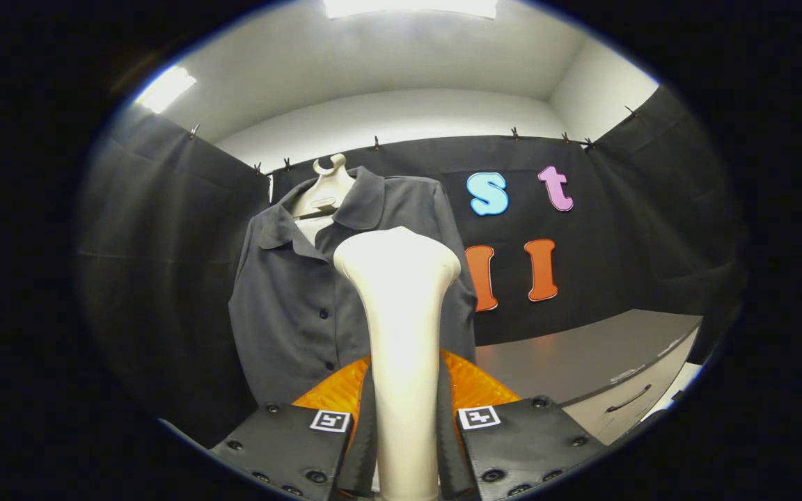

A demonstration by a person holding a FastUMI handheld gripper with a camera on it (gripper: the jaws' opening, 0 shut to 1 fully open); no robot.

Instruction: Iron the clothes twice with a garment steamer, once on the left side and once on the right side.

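Gripper (404, 445): fingers pinching garment steamer (401, 334) handle, head upright. Dark button shirt (289, 299) beyond, at 11 o'clock. Risk: handle twisting in grip, missing fabric.

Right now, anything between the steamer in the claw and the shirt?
Nothing visible. The claw is shut on the cream garment steamer, both fingers pressing its handle. The steamer head points up towards the dark grey button shirt on its hanger, just beyond the fingers. The grey cabinet sits off to the side.
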